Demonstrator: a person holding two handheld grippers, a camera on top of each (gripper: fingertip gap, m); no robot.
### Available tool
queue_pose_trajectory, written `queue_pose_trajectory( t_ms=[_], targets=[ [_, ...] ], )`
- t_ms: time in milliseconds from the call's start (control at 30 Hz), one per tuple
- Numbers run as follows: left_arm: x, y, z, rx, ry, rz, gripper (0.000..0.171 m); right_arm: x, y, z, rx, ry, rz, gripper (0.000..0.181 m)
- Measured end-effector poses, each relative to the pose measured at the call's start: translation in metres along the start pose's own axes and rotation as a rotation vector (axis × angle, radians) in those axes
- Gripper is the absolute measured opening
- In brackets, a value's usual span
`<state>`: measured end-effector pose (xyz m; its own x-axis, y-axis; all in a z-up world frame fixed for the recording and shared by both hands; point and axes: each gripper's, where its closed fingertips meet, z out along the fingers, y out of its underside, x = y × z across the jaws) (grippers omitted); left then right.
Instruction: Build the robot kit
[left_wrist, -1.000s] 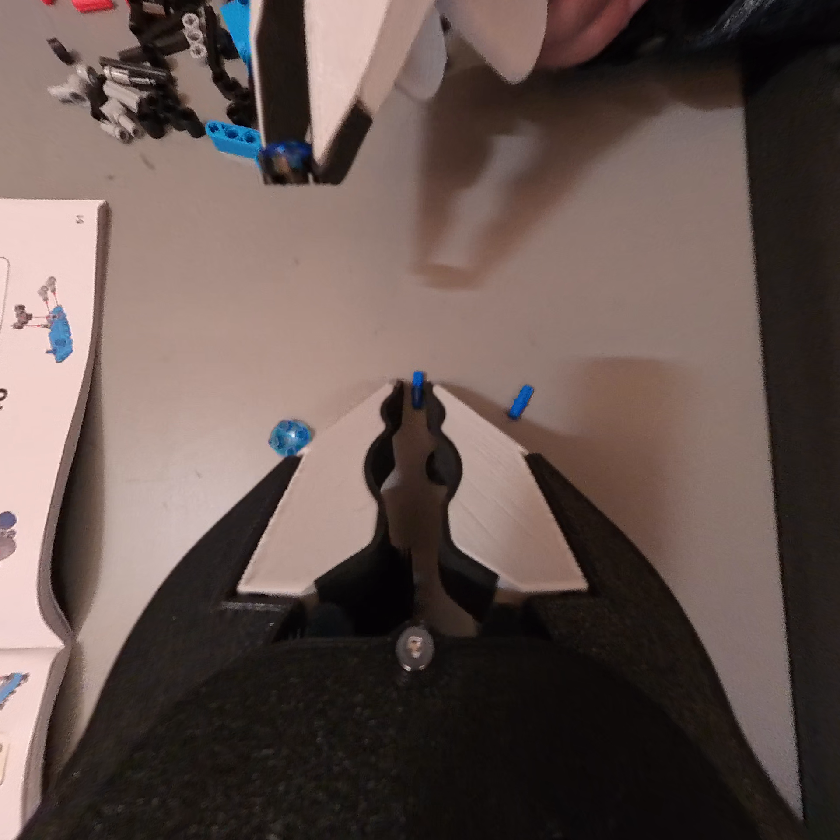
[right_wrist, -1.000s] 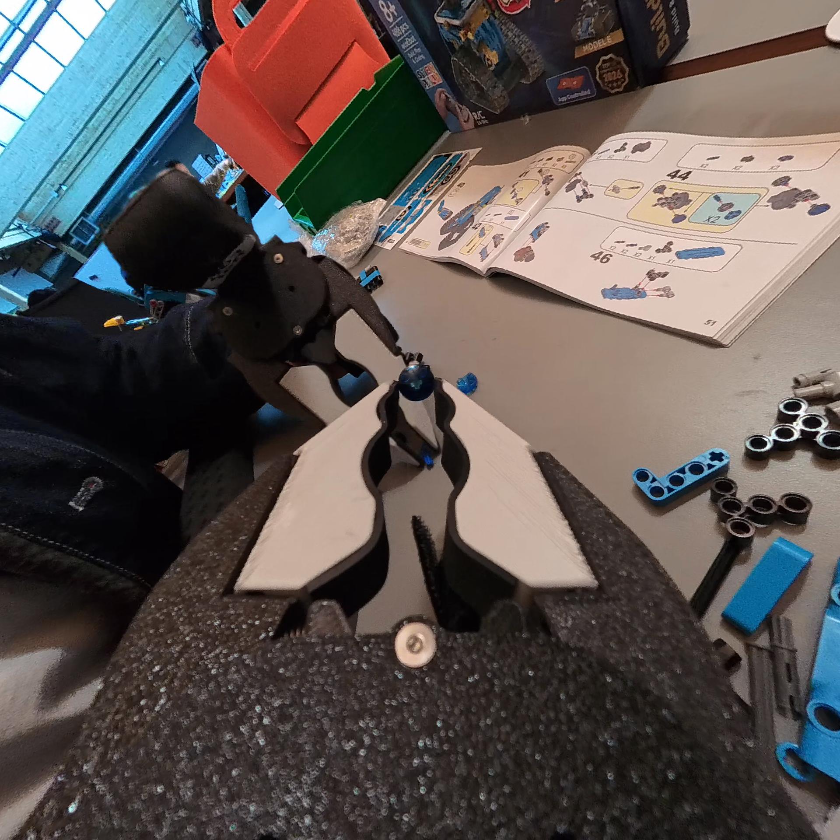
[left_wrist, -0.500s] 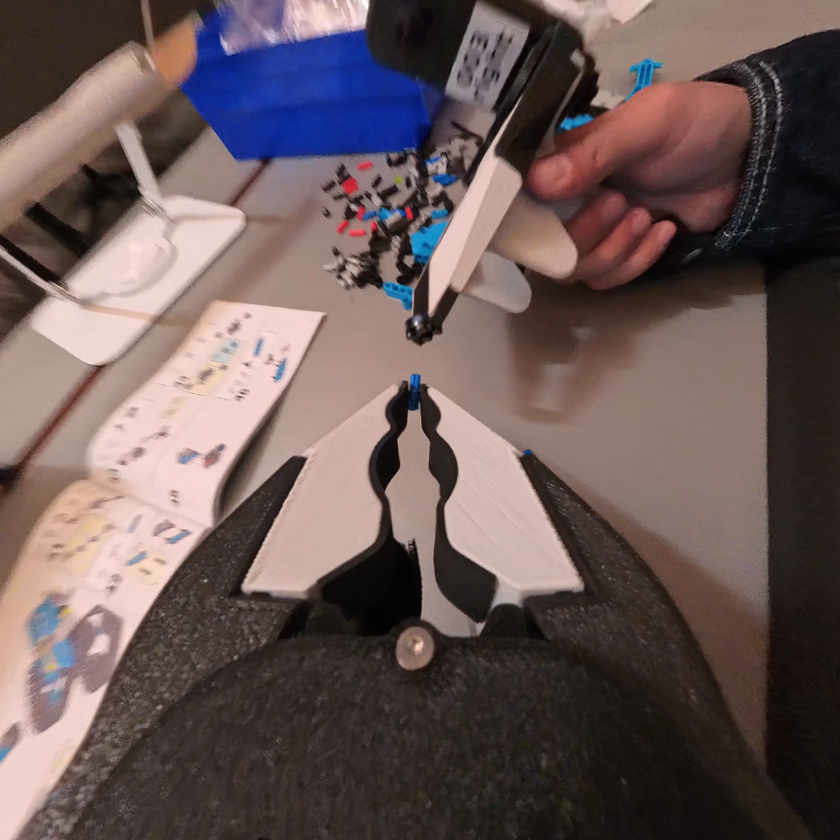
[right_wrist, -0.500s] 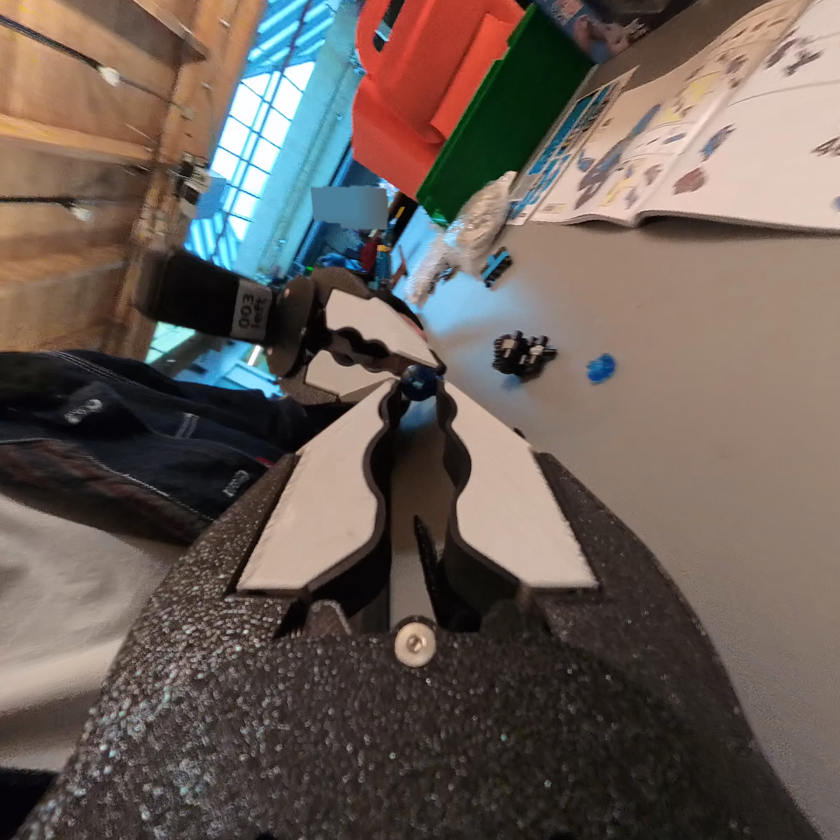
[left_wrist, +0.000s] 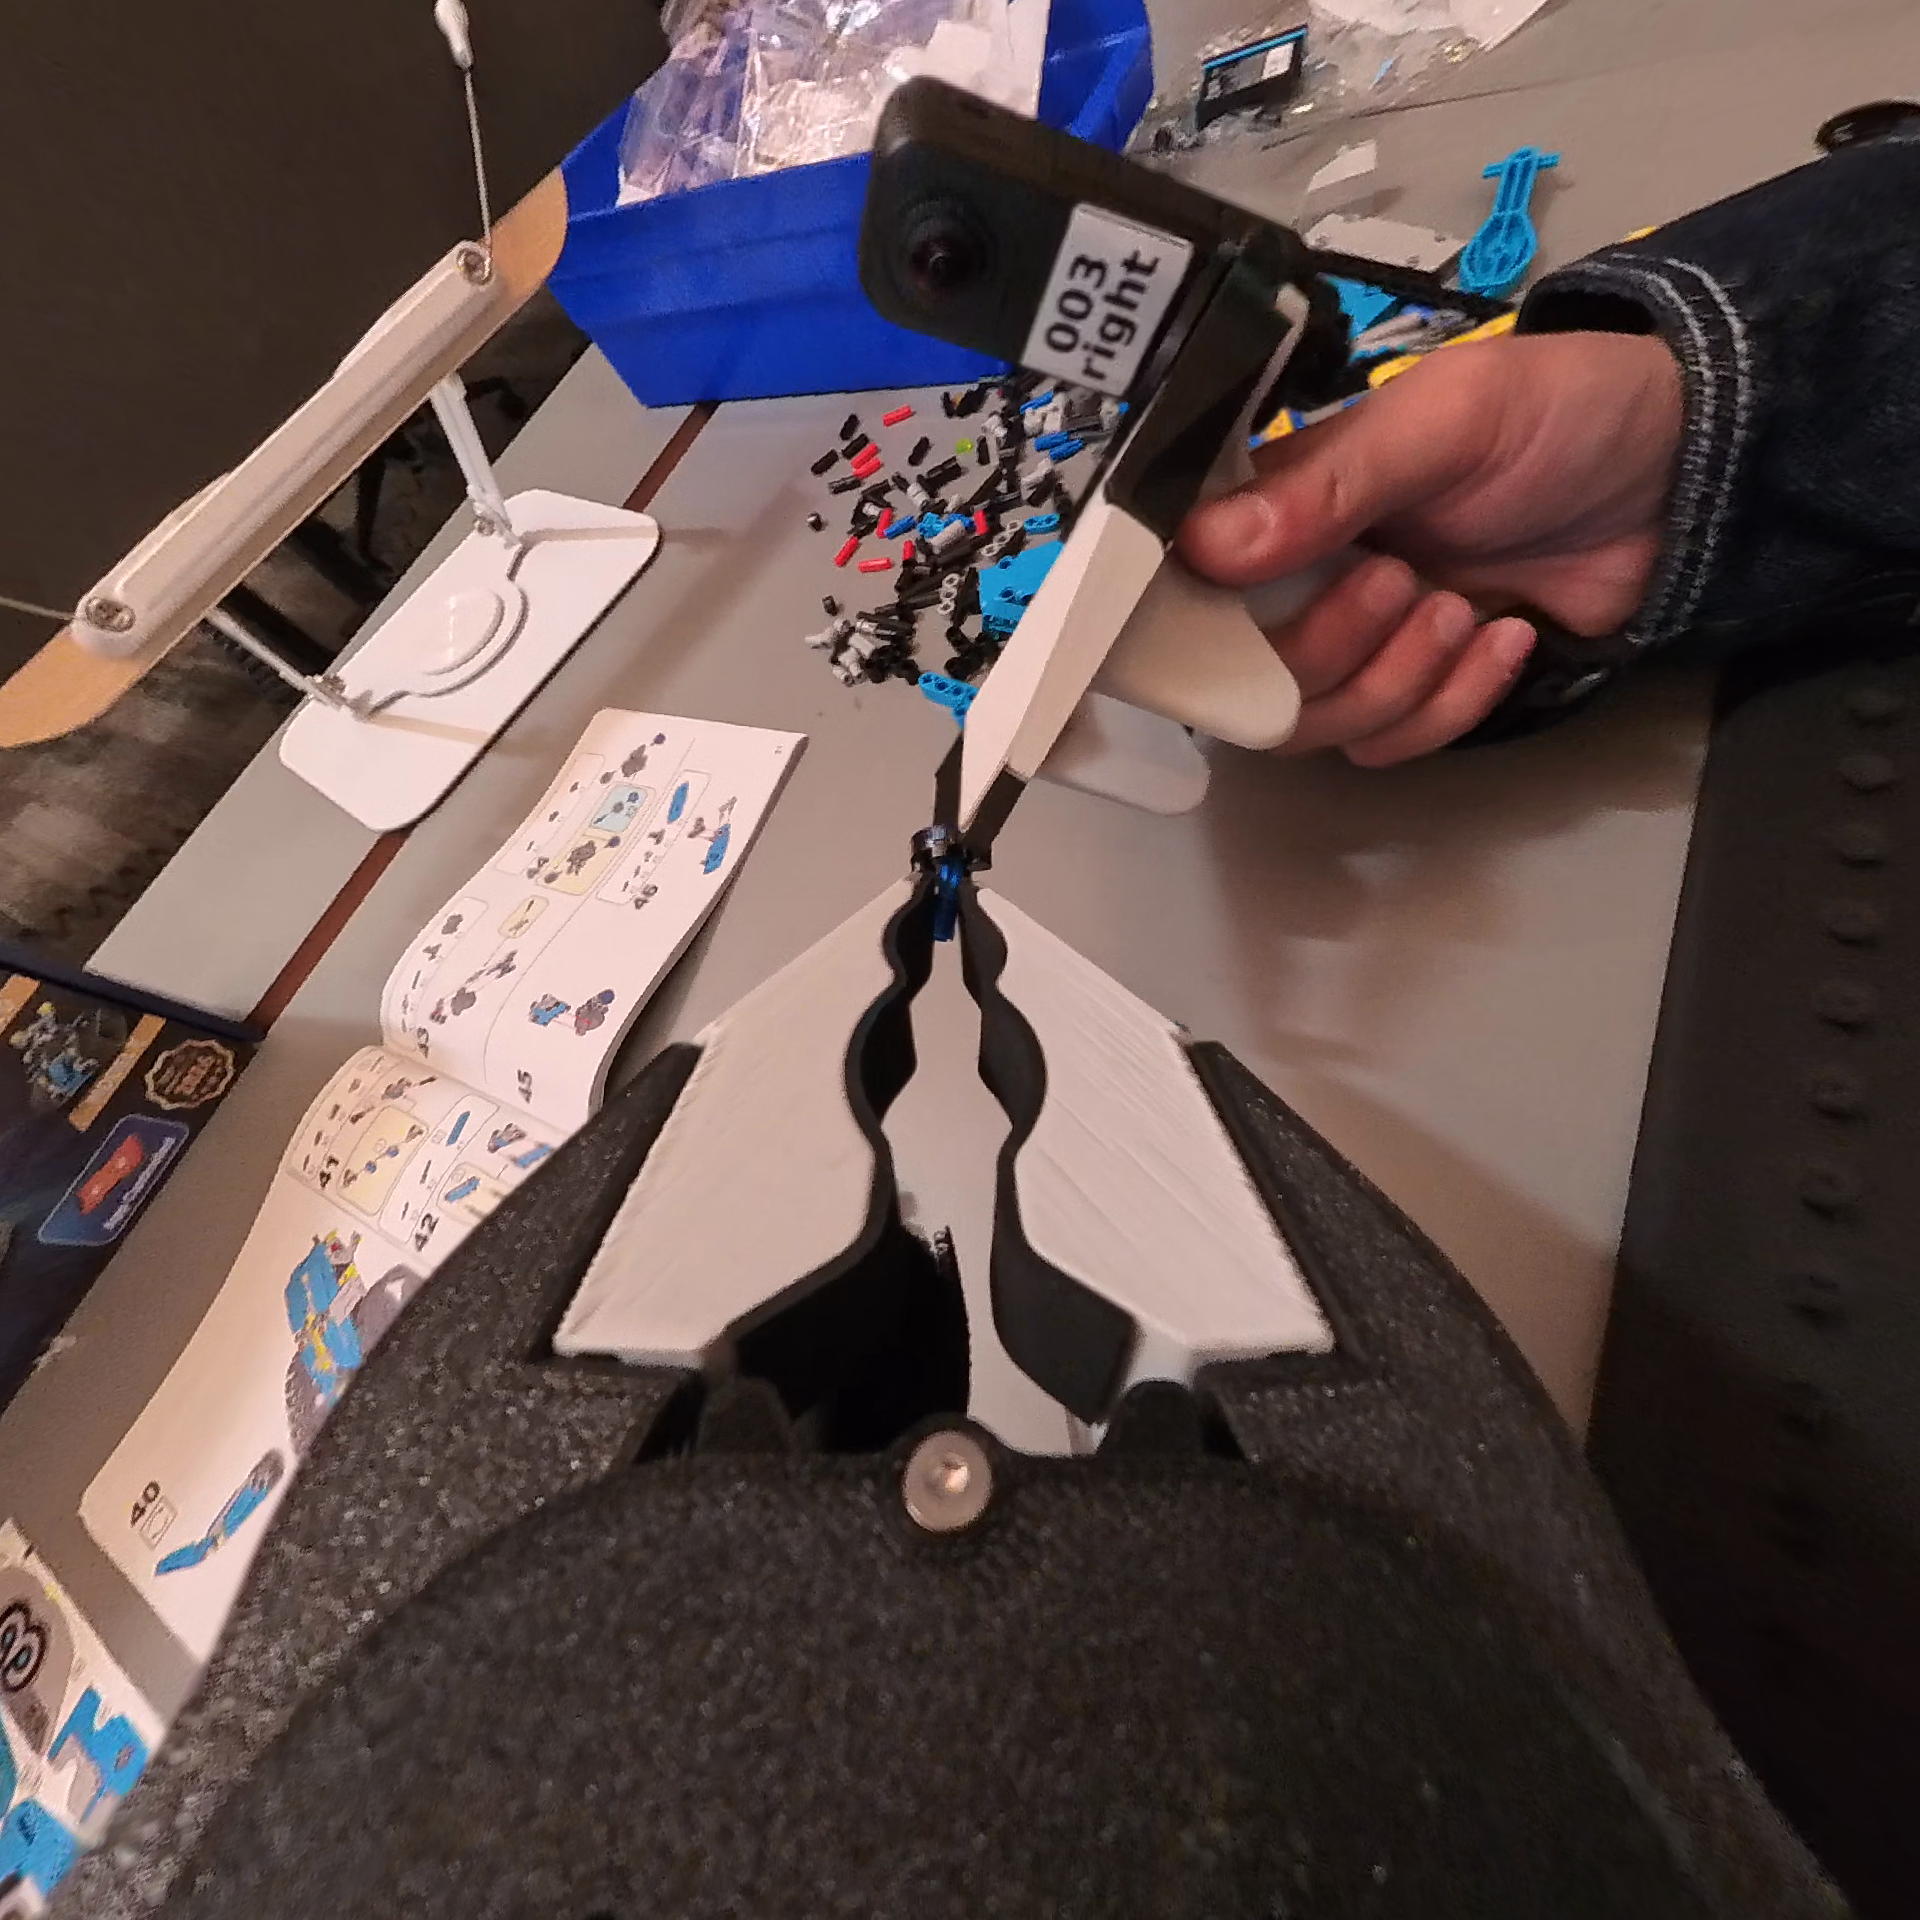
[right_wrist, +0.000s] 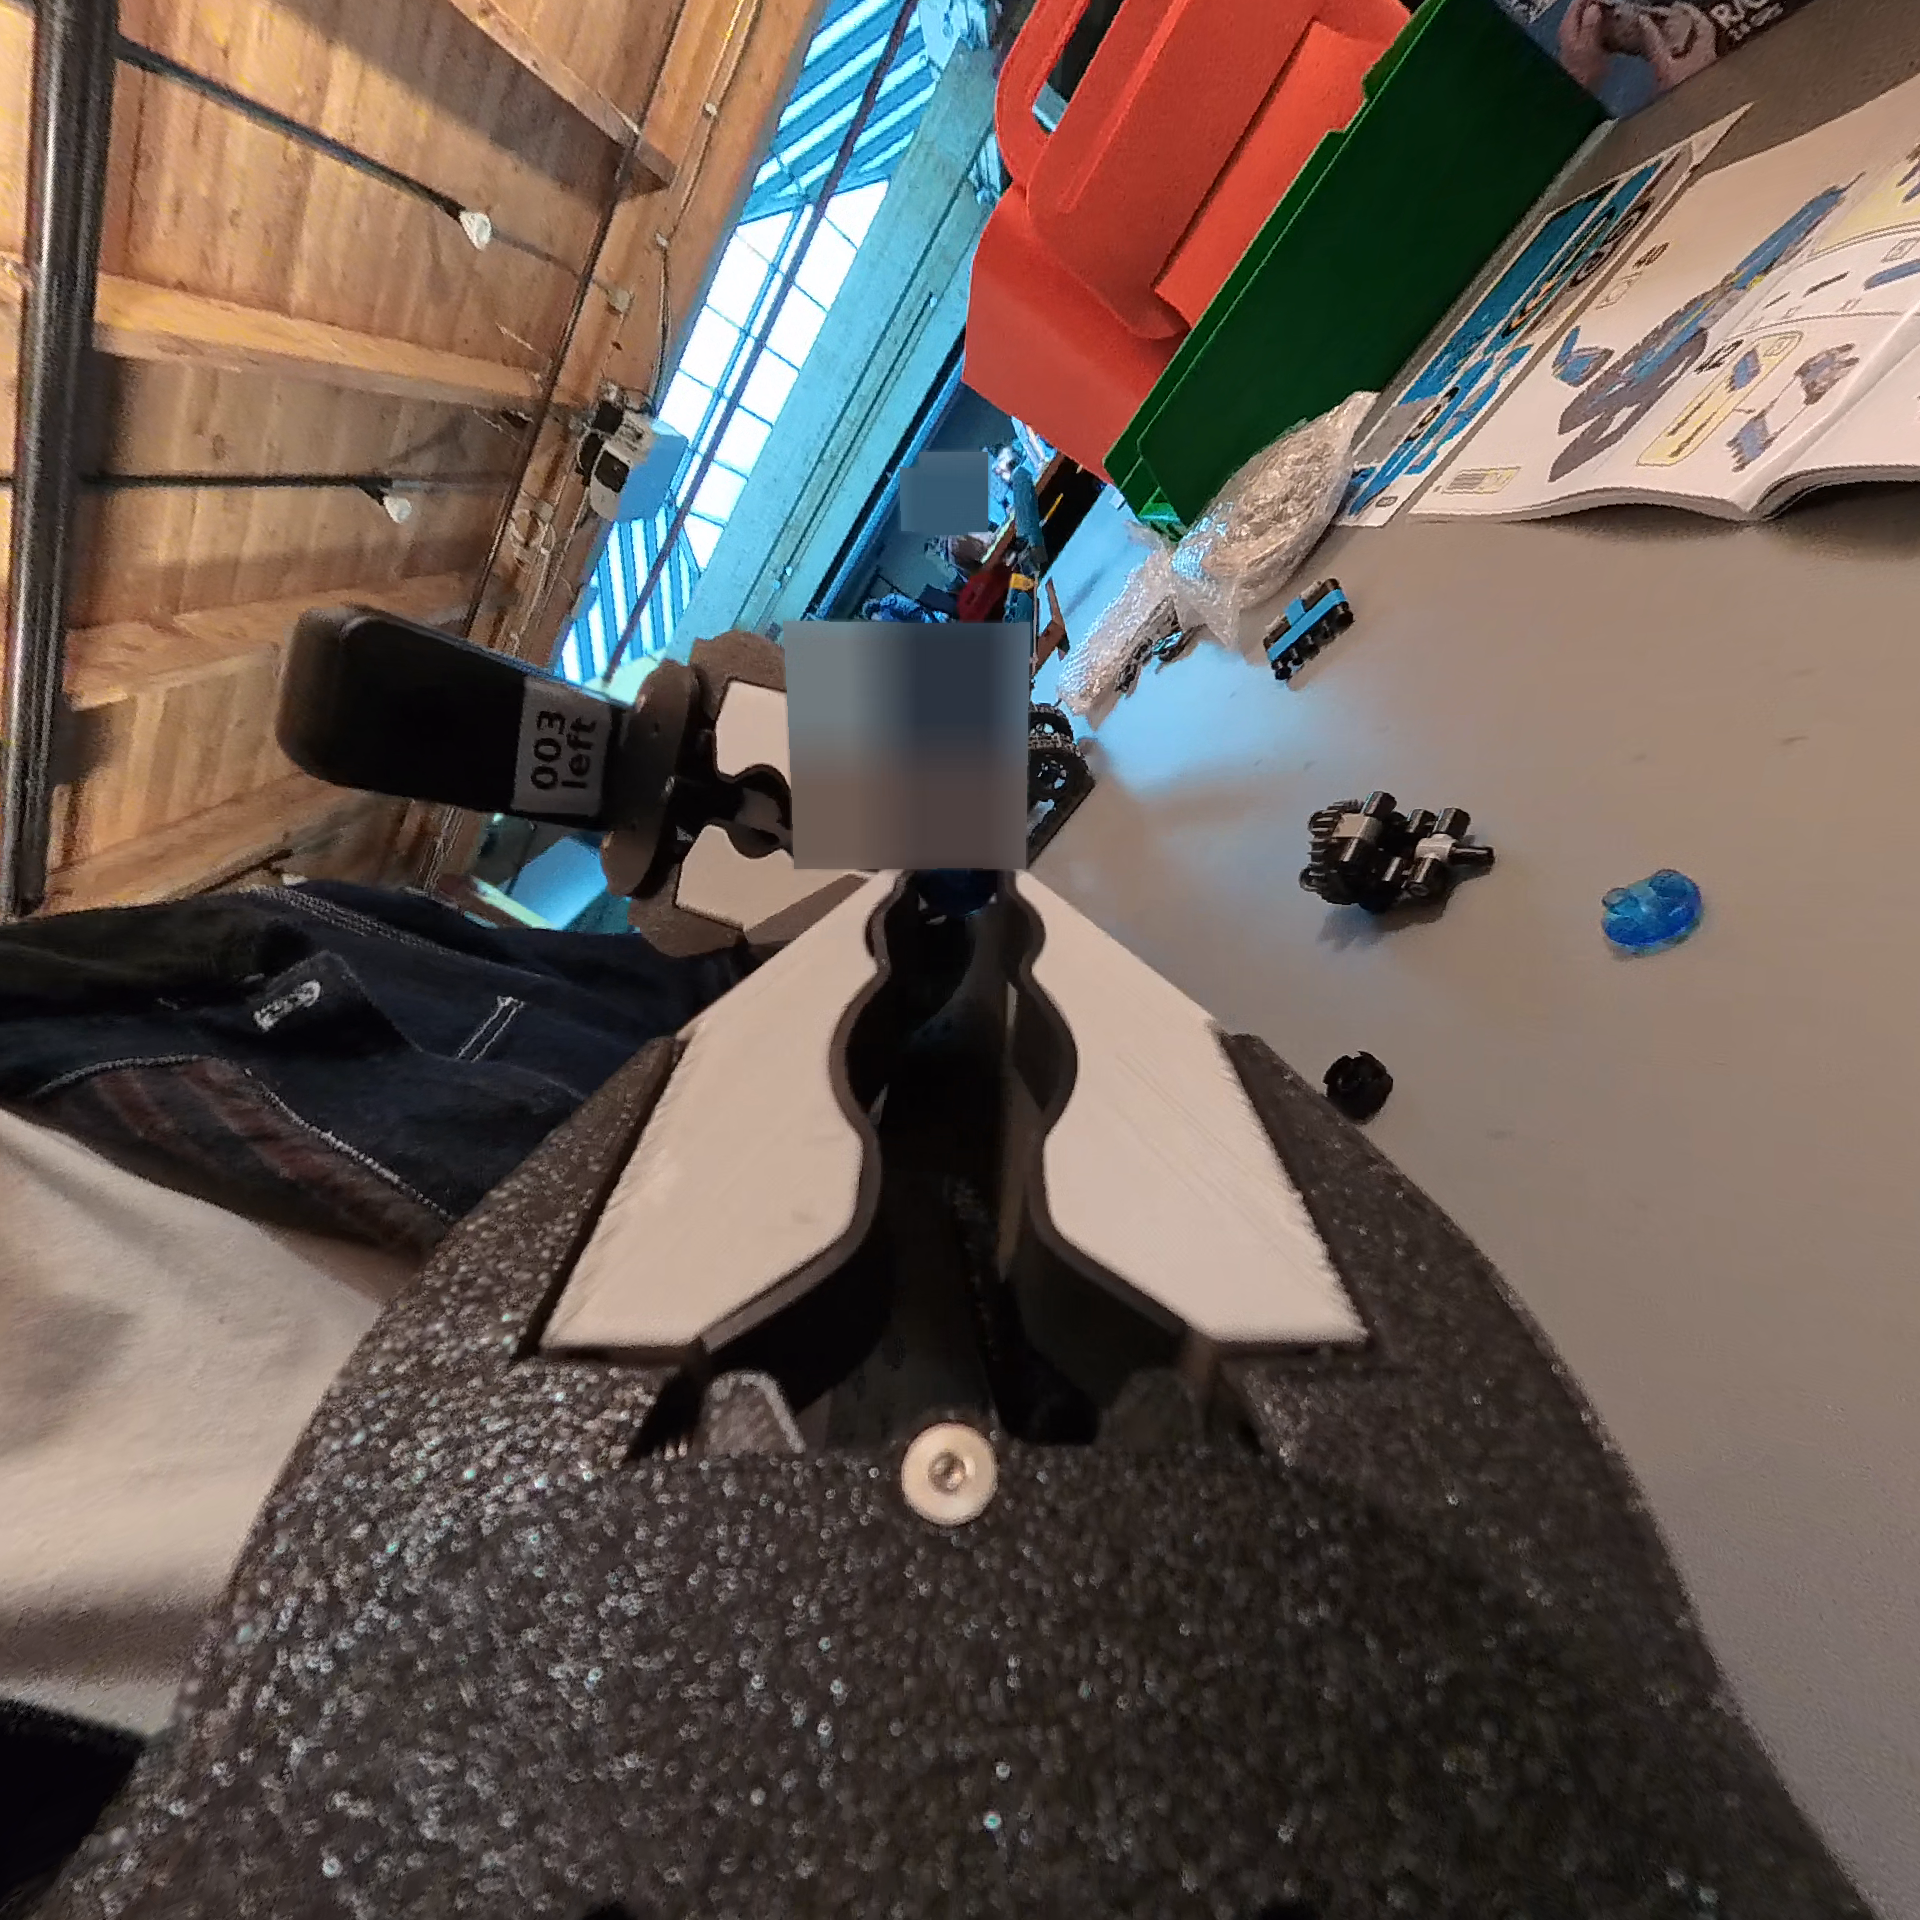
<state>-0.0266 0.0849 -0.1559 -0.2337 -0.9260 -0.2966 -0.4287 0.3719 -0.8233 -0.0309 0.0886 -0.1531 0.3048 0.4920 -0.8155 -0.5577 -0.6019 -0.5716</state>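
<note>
Left gripper (left_wrist: 940, 902): clamped on blue pin (left_wrist: 943, 906), tip forward for mating.
Right gripper (right_wrist: 948, 891): pinching dark blue ball piece (right_wrist: 951, 891), seemingly touching pin.

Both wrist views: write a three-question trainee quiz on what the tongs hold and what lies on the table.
1. True or false: the left tongs are shut on a blue pin.
2. What do the right tongs grip?
3. The open instruction booklet lies: A) in the blue bin; B) flat on the grey table; C) under the lamp base.

Key: 1 true; 2 a small dark blue ball piece; 3 B.
</note>
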Motion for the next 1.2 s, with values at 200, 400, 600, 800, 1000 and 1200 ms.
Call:
queue_pose_trajectory(
  t_ms=[200, 400, 600, 800, 1000, 1200],
  targets=[
    [-0.003, 0.007, 0.002, -0.101, -0.066, 0.040, 0.001, 0.008, 0.001, 0.003, 0.033, 0.046, 0.019, 0.014],
    [-0.011, 0.004, 0.005, -0.100, -0.101, -0.040, 0.001, 0.011, -0.005, 0.004, 0.125, 0.040, 0.105, 0.017],
    [-0.014, -0.011, 0.010, -0.024, -0.138, -0.062, 0.000, 0.006, -0.015, -0.004, 0.207, -0.065, 0.208, 0.015],
    [-0.012, -0.039, 0.003, 0.152, -0.117, -0.120, 0.000, -0.019, -0.026, -0.011, 0.268, -0.359, 0.389, 0.014],
    [-0.013, -0.031, -0.007, 0.180, -0.135, -0.143, 0.000, -0.013, -0.036, -0.023, 0.273, -0.251, 0.280, 0.014],
    [-0.042, 0.014, -0.028, 0.077, -0.175, -0.254, 0.001, 0.002, -0.044, -0.039, 0.284, -0.035, 0.109, 0.014]
  ],
)
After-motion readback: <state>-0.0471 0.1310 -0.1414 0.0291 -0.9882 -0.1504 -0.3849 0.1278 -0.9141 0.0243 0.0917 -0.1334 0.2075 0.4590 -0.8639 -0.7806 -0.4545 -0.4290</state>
